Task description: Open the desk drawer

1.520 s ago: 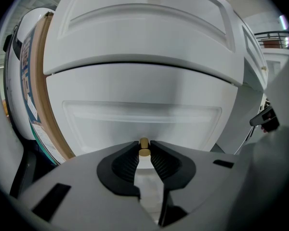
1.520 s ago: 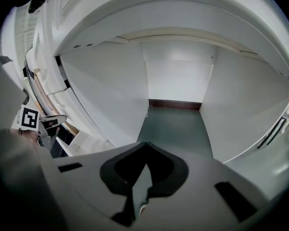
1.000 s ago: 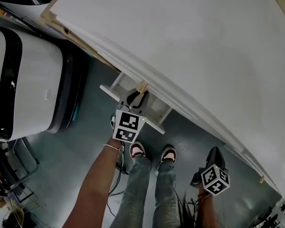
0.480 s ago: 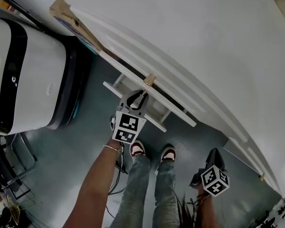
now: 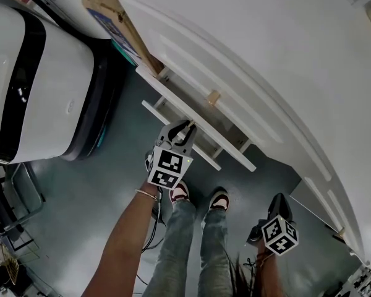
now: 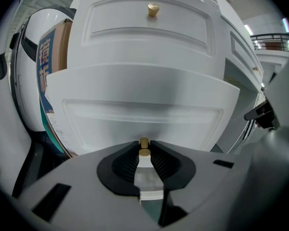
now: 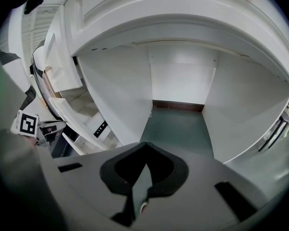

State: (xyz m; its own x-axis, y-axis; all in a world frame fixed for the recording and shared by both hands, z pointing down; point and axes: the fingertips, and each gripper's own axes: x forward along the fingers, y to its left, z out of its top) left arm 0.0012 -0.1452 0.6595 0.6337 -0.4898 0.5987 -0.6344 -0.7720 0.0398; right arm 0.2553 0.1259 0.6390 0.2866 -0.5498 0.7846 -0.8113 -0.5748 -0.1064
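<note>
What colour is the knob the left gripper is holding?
The small round drawer knob is brass-gold, clearest in the left gripper view.

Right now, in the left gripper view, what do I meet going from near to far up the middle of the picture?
left gripper, shut on the small brass knob → white panelled front of the pulled-out drawer → white front of the drawer above, bearing a second brass knob

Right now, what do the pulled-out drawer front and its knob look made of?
The drawer front looks like painted wood or MDF in matte white. It has a routed recessed panel and shows no grain, so I can't tell which. The knob is probably brass or brass-plated metal, going by its yellow-gold colour and soft sheen, though coated plastic is possible.
</note>
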